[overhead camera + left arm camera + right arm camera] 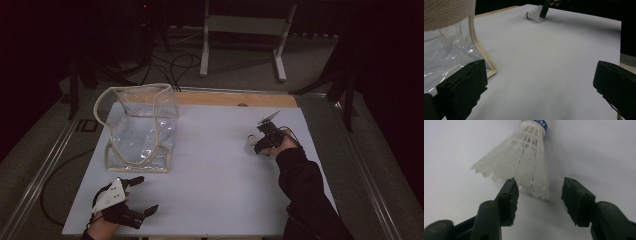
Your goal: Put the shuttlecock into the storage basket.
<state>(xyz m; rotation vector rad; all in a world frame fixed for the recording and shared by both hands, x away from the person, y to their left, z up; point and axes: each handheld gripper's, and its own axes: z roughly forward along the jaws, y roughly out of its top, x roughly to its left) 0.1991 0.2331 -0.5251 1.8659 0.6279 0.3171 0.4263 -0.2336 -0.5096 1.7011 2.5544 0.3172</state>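
Both grippers black: left gripper [141, 195] has a grey three-cornered plate on top, blocky matte pads [464, 87]. Right gripper [256, 145] has round pivot screws, ridged pads [510, 195]. Right sleeve [305, 195] dark.

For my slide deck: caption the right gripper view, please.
Right gripper, jaws apart, at the skirt of a white shuttlecock lying on the table.

I work in a dark lab or studio: black curtains, cables [172, 62] across grey floor, a white stand [245, 30] behind my surface [220, 175].
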